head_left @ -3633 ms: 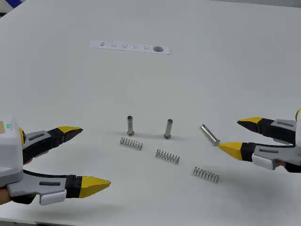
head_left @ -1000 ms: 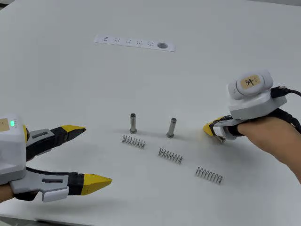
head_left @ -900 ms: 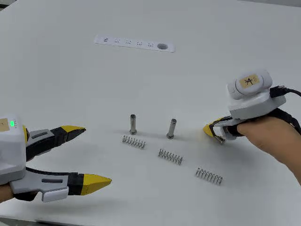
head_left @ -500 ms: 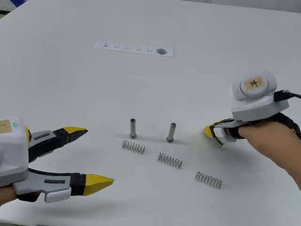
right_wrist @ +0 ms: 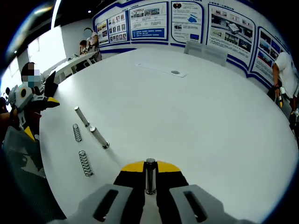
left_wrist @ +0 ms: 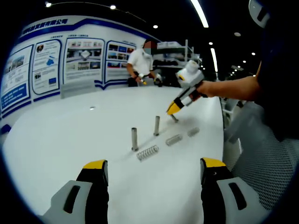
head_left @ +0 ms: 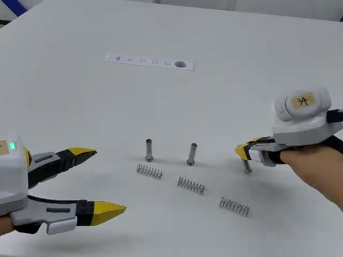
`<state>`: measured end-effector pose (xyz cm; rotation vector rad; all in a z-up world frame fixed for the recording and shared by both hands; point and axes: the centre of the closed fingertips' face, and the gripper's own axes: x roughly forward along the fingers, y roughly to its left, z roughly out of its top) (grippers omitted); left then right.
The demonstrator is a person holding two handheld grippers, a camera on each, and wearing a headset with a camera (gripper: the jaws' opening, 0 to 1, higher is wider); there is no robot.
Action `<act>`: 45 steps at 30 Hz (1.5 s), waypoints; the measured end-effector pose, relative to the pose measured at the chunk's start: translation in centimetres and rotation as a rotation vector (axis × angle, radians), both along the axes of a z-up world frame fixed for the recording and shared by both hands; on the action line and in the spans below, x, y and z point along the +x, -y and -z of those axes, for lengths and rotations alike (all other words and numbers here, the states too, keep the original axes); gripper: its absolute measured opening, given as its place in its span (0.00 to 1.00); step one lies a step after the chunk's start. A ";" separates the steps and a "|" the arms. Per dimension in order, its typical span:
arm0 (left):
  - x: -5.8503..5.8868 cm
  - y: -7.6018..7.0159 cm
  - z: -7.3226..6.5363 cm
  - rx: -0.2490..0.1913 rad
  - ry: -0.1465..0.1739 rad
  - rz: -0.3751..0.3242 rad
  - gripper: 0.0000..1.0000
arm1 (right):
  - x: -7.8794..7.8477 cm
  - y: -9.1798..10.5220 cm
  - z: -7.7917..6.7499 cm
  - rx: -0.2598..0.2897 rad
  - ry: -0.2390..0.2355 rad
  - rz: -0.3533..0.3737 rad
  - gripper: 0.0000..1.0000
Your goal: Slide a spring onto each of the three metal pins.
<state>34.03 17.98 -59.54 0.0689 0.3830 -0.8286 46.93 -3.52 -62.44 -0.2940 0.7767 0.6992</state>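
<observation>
While right gripper (head_left: 243,152) pinches one of three pins (head_left: 247,166) (head_left: 148,150) (head_left: 191,154), likely tilted, three springs (head_left: 149,171) (head_left: 191,186) (head_left: 234,206), left gripper (head_left: 110,180) spread.

Broad white table (head_left: 257,64), blue-trimmed wall posters (right_wrist: 187,18), ceiling strip lights (left_wrist: 198,11).

Head view above, gripper views facing pins (head_left: 149,150)

Most of the short silver metal pin (head_left: 247,167) hidden between closed jaws of the yellow-tipped right gripper (head_left: 242,153), yellow-tipped left gripper (head_left: 110,181) body cut by left edge, flat white strip (head_left: 150,61) markings unreadably small, blue-and-white wall posters (left_wrist: 84,56) text illegible
</observation>
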 end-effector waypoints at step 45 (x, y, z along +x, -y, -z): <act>-0.1 0.0 -0.2 0.009 0.005 0.006 0.81 | -1.2 0.2 -1.1 0.053 0.067 -0.067 0.09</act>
